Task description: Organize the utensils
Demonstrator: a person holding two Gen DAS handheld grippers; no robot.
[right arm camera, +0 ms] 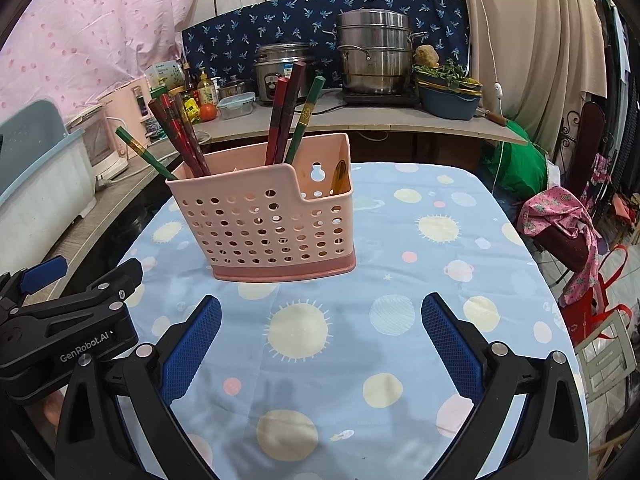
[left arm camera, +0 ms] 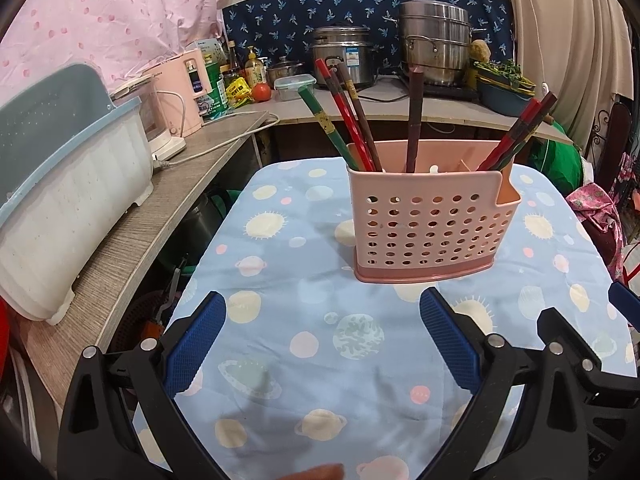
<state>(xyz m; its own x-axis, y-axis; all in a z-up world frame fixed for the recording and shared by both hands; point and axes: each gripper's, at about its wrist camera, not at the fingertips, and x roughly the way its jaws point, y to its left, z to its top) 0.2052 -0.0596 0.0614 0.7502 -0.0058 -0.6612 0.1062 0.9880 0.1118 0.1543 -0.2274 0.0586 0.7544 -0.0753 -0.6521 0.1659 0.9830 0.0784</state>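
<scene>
A pink perforated utensil holder (left arm camera: 428, 228) stands upright on a table with a blue planet-print cloth (left arm camera: 320, 360). It also shows in the right wrist view (right arm camera: 272, 224). Several red, brown and green chopsticks (left arm camera: 348, 116) lean inside it, and they show in the right wrist view (right arm camera: 288, 116). My left gripper (left arm camera: 320, 312) is open and empty, a little in front of the holder. My right gripper (right arm camera: 320, 316) is open and empty, in front of the holder and to its right. The left gripper's body shows at the left in the right wrist view (right arm camera: 60, 320).
A dish rack (left arm camera: 60, 200) and a pink kettle (left arm camera: 180, 92) stand on the counter at left. Steel pots (left arm camera: 434, 48), a rice cooker (left arm camera: 344, 56), bottles and a tomato (left arm camera: 262, 91) line the back counter. A chair with pink cloth (right arm camera: 560, 220) stands at right.
</scene>
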